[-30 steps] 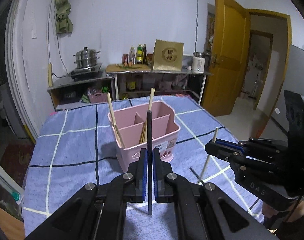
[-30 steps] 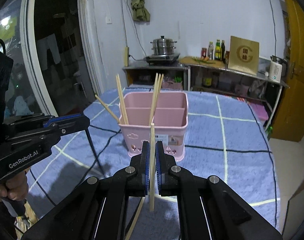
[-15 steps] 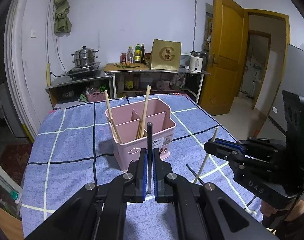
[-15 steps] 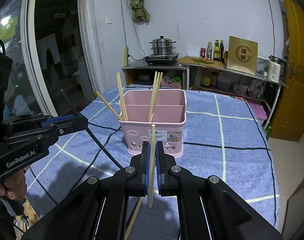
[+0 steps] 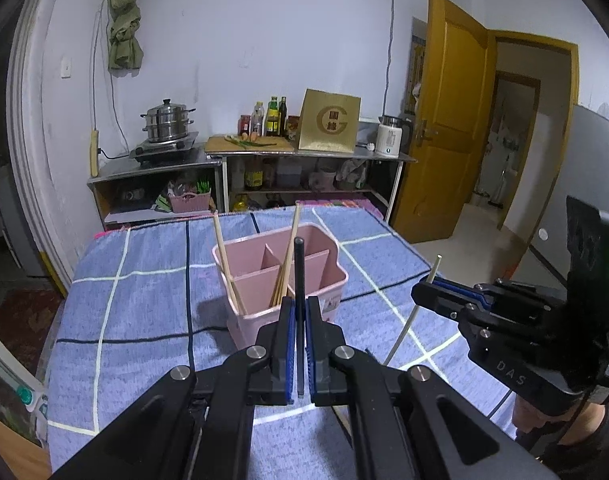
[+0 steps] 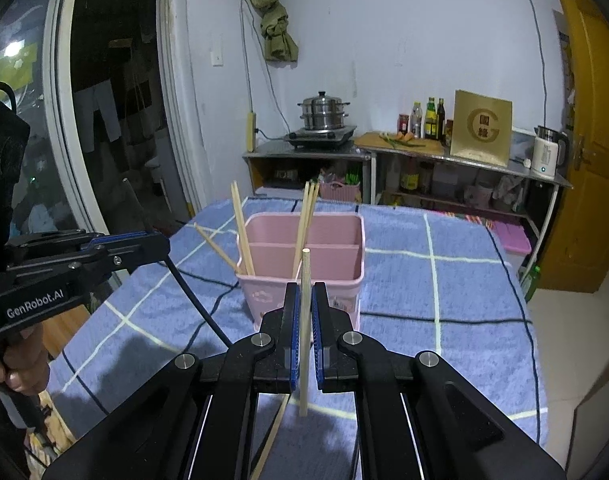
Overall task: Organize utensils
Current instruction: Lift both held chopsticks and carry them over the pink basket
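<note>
A pink divided caddy (image 5: 328,300) (image 6: 264,296) stands mid-table with several wooden chopsticks (image 5: 224,256) (image 6: 242,232) leaning in its compartments. My left gripper (image 5: 300,304) is shut on a black chopstick (image 5: 299,264) that stands upright just in front of the caddy. From the right wrist view that left gripper (image 6: 160,246) sits at the left, and the black chopstick (image 6: 192,300) slants down from it. My right gripper (image 6: 303,292) (image 5: 420,290) is shut on a pale wooden chopstick (image 6: 304,268) (image 5: 408,328), also held upright short of the caddy.
The table wears a blue checked cloth (image 5: 144,320) (image 6: 444,280). Another pale chopstick (image 6: 272,432) lies under the right gripper. Behind the table are metal shelves with a steamer pot (image 5: 166,120), bottles and a kettle. A yellow door (image 5: 444,120) stands open at the right.
Both views have backed off slightly, so the caddy looks a little smaller. Seen from the right wrist, the black chopstick now slants more in the left gripper. Both grips are unchanged.
</note>
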The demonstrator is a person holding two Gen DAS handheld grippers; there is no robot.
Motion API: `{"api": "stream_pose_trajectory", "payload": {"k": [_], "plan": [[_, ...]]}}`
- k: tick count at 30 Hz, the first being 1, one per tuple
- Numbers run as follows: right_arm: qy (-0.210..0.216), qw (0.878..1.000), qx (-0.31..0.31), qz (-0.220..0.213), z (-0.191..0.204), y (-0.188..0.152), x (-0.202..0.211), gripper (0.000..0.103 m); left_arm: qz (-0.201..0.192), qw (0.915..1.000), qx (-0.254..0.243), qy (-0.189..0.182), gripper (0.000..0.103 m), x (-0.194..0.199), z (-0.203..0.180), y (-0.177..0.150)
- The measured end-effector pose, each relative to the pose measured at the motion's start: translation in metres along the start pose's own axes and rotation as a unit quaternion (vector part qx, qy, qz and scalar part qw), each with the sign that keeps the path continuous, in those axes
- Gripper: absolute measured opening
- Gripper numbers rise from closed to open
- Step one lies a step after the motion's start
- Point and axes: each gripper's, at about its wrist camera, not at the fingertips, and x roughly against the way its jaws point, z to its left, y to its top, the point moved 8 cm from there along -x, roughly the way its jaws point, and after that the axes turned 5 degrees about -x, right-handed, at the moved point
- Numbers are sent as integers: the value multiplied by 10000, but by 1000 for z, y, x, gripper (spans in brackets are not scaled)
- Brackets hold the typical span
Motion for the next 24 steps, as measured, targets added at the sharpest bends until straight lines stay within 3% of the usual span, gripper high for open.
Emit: {"api": "stream_pose_trajectory", "payload": {"k": [13,24], "plan": [[131,9977,-120,-655,4,68,11,6,-583,9979,288,19,4,35,33,69],[231,9952,-178,-932,14,99,-5,6,-751,9964,384,111,4,32,55,100]]}}
